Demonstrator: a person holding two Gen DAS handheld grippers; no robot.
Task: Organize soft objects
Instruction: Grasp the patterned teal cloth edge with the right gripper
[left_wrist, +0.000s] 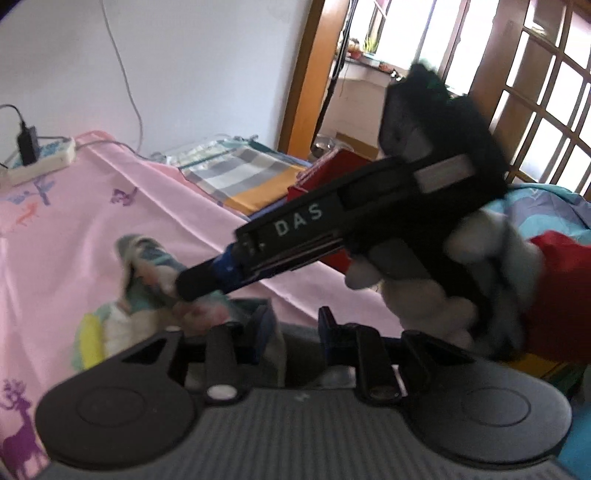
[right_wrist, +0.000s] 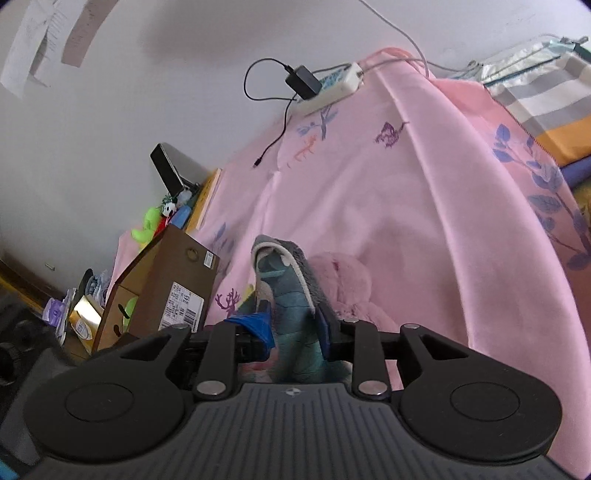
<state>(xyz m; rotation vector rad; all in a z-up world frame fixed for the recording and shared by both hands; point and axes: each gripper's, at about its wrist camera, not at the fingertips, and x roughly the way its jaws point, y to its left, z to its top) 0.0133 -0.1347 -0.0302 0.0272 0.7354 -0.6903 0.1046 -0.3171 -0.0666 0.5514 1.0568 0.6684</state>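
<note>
A teal, grey and white soft toy (right_wrist: 288, 295) is clamped between my right gripper's (right_wrist: 295, 332) blue-padded fingers (right_wrist: 255, 325). A pale pink plush (right_wrist: 343, 284) lies just behind it on the pink bedsheet (right_wrist: 406, 206). In the left wrist view my right gripper (left_wrist: 199, 284) reaches in from the right, held by a white-gloved hand (left_wrist: 436, 295), its tip on the pastel soft toy (left_wrist: 147, 280). My left gripper (left_wrist: 291, 332) sits just below that toy, with cloth between its fingers; its jaw state is unclear.
A cardboard box (right_wrist: 166, 291) with bright toys stands at the bed's left edge. A power strip (right_wrist: 332, 88) with a charger lies at the head. A folded striped cloth (left_wrist: 243, 177) and a red box (left_wrist: 332, 173) sit on the far side.
</note>
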